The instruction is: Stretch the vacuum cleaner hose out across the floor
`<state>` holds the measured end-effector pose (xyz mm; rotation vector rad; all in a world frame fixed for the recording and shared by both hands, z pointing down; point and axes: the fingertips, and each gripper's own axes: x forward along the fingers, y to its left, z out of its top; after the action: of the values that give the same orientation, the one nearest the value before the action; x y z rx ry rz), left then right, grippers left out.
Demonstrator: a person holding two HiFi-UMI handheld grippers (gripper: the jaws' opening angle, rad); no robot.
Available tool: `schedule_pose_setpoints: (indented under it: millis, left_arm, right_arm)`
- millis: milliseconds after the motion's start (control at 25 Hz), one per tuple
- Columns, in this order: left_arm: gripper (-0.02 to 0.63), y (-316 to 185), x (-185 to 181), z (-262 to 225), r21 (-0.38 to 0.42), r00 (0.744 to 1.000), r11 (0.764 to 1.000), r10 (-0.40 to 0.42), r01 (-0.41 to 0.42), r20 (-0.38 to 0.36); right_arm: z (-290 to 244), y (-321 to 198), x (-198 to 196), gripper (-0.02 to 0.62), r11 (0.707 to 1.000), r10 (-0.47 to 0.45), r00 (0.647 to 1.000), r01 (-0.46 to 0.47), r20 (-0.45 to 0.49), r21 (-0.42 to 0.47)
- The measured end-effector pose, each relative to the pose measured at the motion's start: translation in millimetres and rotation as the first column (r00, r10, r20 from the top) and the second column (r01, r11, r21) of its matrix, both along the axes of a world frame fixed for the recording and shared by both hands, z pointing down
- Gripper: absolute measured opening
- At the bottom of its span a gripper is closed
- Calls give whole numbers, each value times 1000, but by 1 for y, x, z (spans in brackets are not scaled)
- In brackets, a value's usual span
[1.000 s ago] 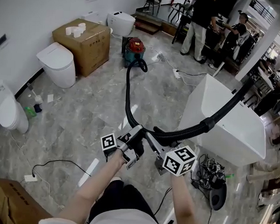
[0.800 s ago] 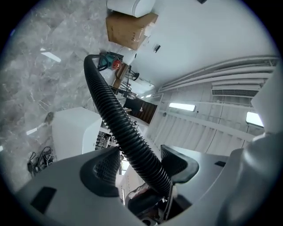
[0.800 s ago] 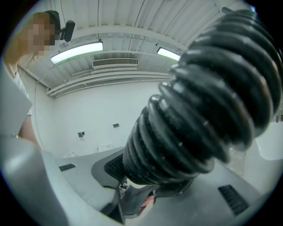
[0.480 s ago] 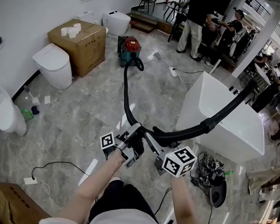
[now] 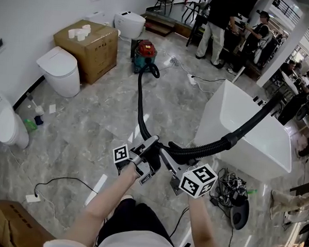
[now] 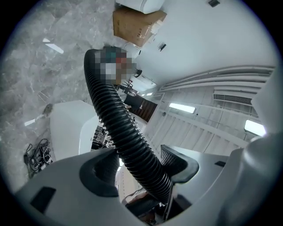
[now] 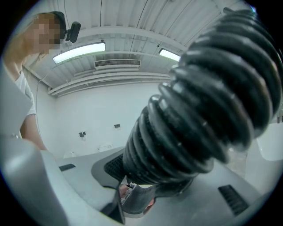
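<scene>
Your right tool (image 7: 146,176) is clenched on the hose (image 5: 140,101) at lower centre; your left tool (image 6: 135,161) looks clamped on it too. It runs up-frame across the floor (image 5: 92,127) to the red vacuum cleaner (image 5: 146,54).

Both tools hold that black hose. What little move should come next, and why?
Probably draw the right tool away from the left tool: both grip the hose where it bends sharply, while the stretch to the vacuum cleaner already lies fairly straight.
</scene>
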<state>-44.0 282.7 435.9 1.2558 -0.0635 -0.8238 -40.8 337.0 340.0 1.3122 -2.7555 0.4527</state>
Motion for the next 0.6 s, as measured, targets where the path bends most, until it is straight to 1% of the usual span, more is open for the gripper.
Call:
schedule_pose_setpoints:
  millis: [120, 240, 400, 480, 600]
  left_arm:
    - [278, -5, -1, 4, -17, 1000, 1000, -21, 21, 14]
    - [268, -7, -1, 8, -10, 998, 1000, -29, 30, 48]
    - [255, -9, -2, 8, 2, 996, 1000, -28, 27, 80]
    - [249, -10, -3, 7, -2, 996, 999, -37, 37, 81]
    - [228, -13, -7, 4, -16, 997, 998, -53, 54, 58]
  right_arm:
    - [4, 0, -2, 172, 1000, 2, 1000, -2, 11, -7]
    - [10, -2, 4, 172, 999, 28, 999, -28, 45, -20]
    - [14, -4, 9, 173, 999, 32, 995, -28, 93, -43]
    - [16, -4, 10, 173, 998, 35, 992, -29, 118, -49]
    - [18, -5, 10, 173, 998, 30, 989, -22, 145, -62]
